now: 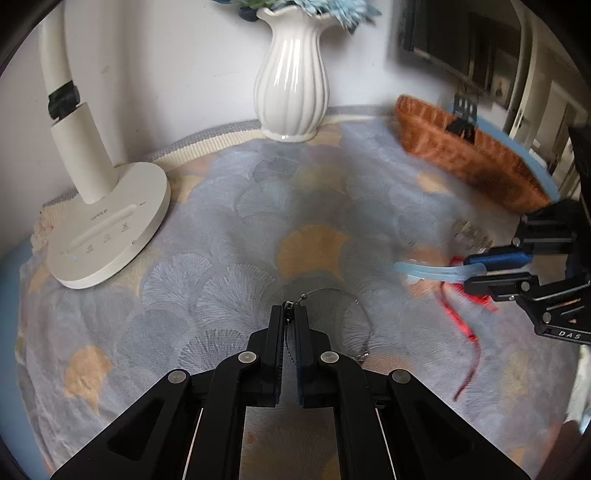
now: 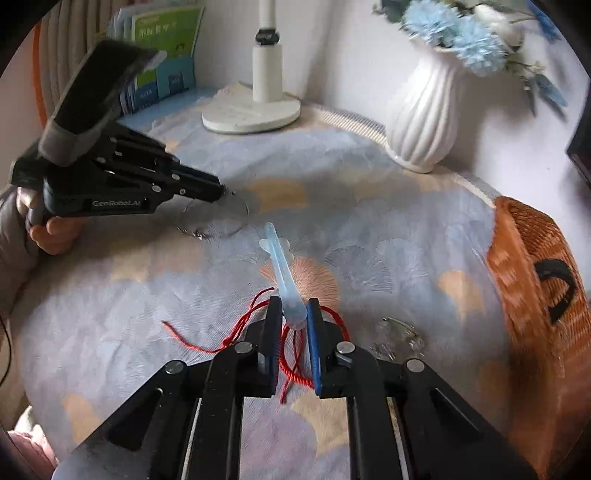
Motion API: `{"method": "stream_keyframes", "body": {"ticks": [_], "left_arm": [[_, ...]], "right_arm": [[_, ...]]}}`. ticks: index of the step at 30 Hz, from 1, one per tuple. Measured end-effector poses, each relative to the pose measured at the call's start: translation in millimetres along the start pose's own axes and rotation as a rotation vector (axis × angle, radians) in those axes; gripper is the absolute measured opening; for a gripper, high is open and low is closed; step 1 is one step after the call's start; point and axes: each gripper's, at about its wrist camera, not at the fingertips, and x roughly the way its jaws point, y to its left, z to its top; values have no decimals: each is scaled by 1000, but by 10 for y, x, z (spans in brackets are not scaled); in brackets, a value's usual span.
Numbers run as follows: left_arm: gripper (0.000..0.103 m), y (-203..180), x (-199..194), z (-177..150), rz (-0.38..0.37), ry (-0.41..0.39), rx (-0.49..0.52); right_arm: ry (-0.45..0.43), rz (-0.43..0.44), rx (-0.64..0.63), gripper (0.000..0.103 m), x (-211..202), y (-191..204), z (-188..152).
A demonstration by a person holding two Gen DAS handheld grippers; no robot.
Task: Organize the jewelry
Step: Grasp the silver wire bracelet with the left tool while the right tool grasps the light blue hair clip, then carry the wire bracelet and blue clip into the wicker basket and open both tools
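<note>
The silver chain (image 1: 332,295) lies in a loose loop on the patterned cloth (image 1: 221,240), and one end of it is pinched between the jaws of the left gripper (image 1: 290,314), which are nearly together with only the thin links between them. Such a chain is probably light and limp; it will hang and swing when lifted, and it may tangle or slip out if the grip is on one link only. A hold near the clasp end looks safer to me.

The right gripper (image 2: 293,314) has its jaws narrow and pressed on the thick end of a pale blue hair clip (image 2: 280,266), which sticks forward over the cloth. This piece looks stiff and smooth — easy to carry, but it could rotate between the pads. Under it lies a red cord (image 2: 295,354), soft and curled, partly below the fingers and not held. Just beside, to the right, there is a small clear sparkling piece (image 2: 399,332); I cannot tell what it is.

The woven basket (image 2: 535,295) stands at the right edge of the cloth, with a black handle on its side. Its inside is not visible, so what it holds I cannot say. The white vase (image 2: 424,110) holds blue flowers (image 2: 454,33); a lamp (image 2: 255,107) stands behind.
</note>
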Motion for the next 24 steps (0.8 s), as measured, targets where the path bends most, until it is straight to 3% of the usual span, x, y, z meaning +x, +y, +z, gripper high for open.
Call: {"method": "stream_keyframes", "body": {"ticks": [6, 12, 18, 24], "left_arm": [[5, 140, -259, 68, -111, -73, -99], [5, -41, -682, 268, -155, -162, -73], [5, -576, -1016, 637, -157, -225, 31], [5, -1179, -1027, 1116, -194, -261, 106]], "right_arm": [[-61, -31, 46, 15, -475, -98, -57], [-114, -69, 119, 15, -967, -406, -205], [-174, -135, 224, 15, -1376, -849, -426], [-223, -251, 378, 15, -1780, -1564, -626]]}}
